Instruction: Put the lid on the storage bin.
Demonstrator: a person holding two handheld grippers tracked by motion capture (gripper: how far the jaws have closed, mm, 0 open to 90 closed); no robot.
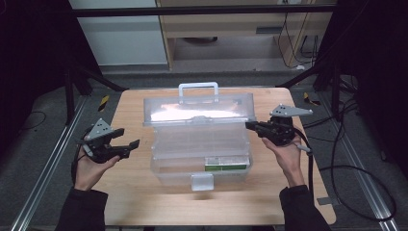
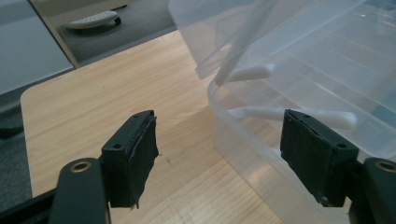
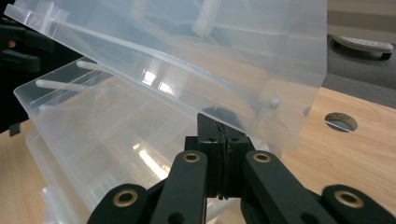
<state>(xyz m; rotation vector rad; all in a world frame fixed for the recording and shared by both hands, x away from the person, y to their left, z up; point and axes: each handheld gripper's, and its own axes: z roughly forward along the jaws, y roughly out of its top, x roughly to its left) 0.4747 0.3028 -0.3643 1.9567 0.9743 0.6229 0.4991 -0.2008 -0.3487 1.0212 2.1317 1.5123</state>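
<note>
Nearest to us in the right gripper view, our right gripper (image 3: 219, 135) has its jaws pressed together, clenched on the lower edge of the raised lid (image 3: 187, 60) of the clear plastic toolbox (image 3: 93, 154). The high view places that toolbox (image 1: 199, 144) at the middle of the wooden table (image 1: 134, 202), its lid (image 1: 197, 109) tilted up with the white handle (image 1: 198, 89) at the far side, and it shows a green-labelled item (image 1: 225, 166) in the box's near right corner. There our left gripper (image 1: 126, 138) hovers just left of the box, released. The left gripper view confirms this: its jaws stand wide apart and hold nothing, one over bare wood and the other in front of the box wall (image 2: 243, 140).
</note>
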